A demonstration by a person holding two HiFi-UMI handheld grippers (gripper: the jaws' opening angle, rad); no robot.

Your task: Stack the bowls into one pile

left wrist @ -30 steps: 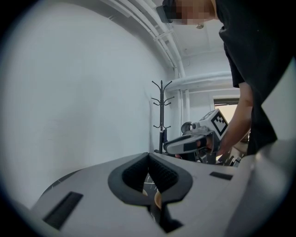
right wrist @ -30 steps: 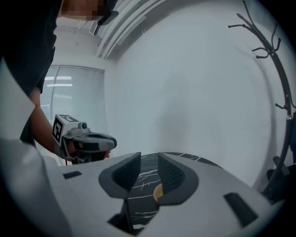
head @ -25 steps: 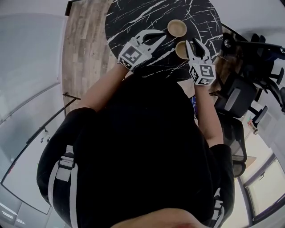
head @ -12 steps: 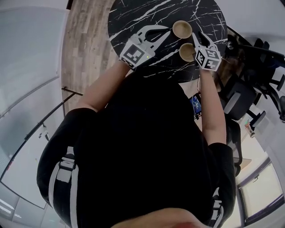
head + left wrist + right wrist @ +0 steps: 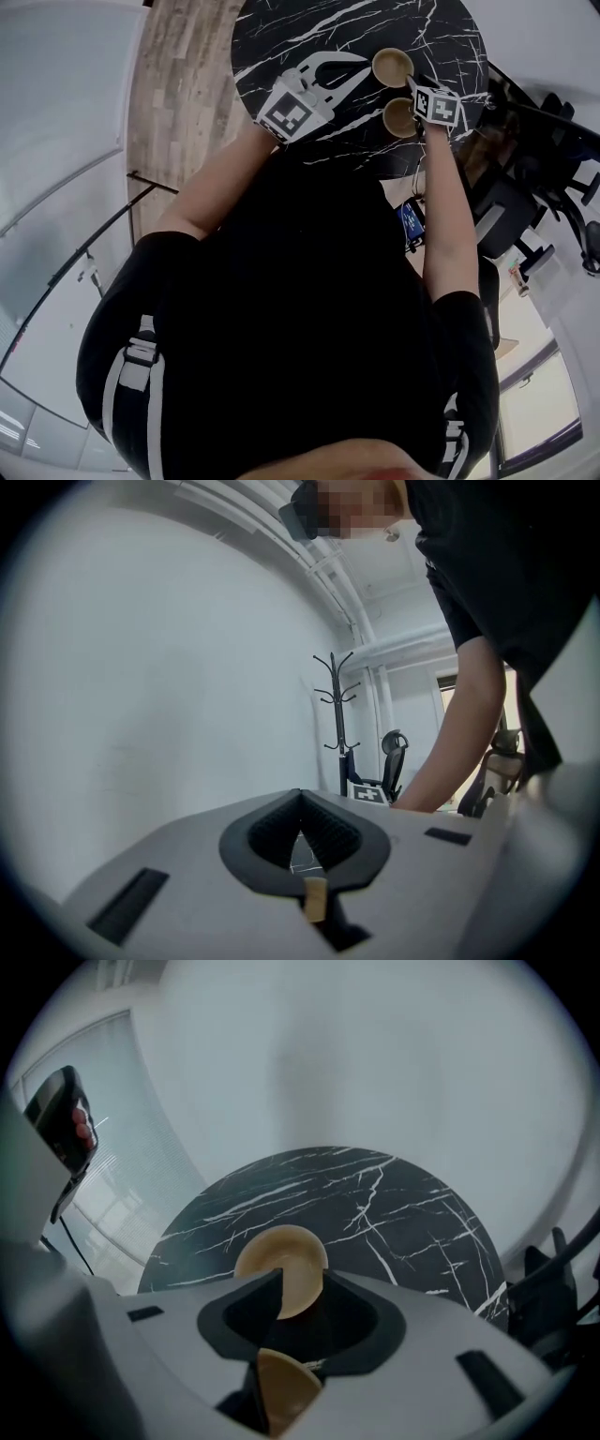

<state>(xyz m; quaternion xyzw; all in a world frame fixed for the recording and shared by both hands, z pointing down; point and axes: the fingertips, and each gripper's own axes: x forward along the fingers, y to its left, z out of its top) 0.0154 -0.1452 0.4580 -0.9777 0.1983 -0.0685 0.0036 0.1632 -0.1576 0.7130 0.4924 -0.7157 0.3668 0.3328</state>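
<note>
Bowls, two, tan, stand apart on the black marble table. The right gripper points down over the nearer bowl. Its jaws have just been opening, with the rim between them ungripped. The farther bowl lies straight ahead. The left gripper is closed and empty.

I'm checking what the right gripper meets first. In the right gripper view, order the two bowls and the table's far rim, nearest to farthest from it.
The right gripper has just been opening its jaws.
1. The near bowl: between the jaws, at the bottom.
2. The far bowl: just past the jaw tips, centre.
3. The table's far rim: beyond both bowls, up top.
</note>
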